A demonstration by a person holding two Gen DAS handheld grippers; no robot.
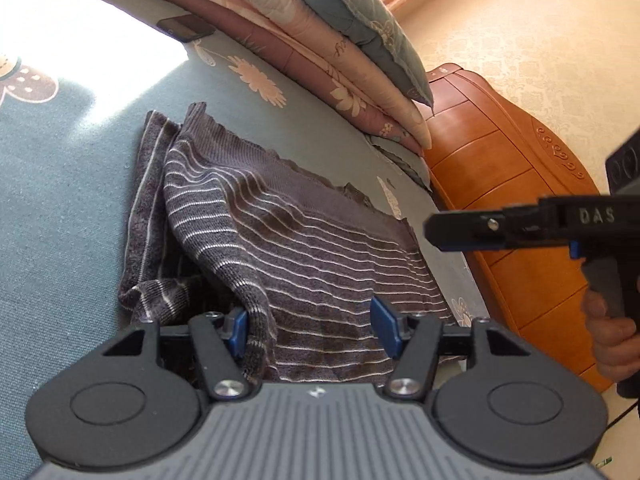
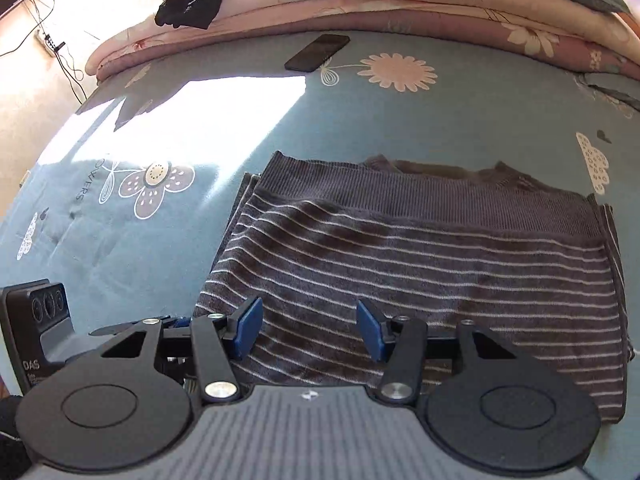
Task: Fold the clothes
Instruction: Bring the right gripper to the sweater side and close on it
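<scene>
We had the striped sweater [image 2: 420,272] lying on the blue flowered bedsheet [image 2: 360,120], near the bed's front edge and well short of the stacked quilts [image 2: 400,4] and the phone [image 2: 318,53] beyond it. It was already doubled over into a rough rectangle, its plain ribbed band along the far side, and on the left a loose striped flap [image 1: 156,208], probably a sleeve, bunched out past the folded body. Our left gripper [image 1: 314,330] stood released, its blue pads [image 1: 386,326] apart over the sweater's near left corner, where a raised fold of knit sat close against the left pad without being pinched. Our right gripper [image 2: 310,330] was likewise unclenched and empty, hovering above the near edge of the cloth; from the left wrist view we saw it side-on, held in a hand [image 1: 612,340] in front of the wooden headboard [image 1: 520,184]. We judged ourselves between folds, one fold laid and let go. The next move, as we read it, called for tucking that stray flap inward, then taking both near corners cleanly, through all layers, to carry them to the far band.
</scene>
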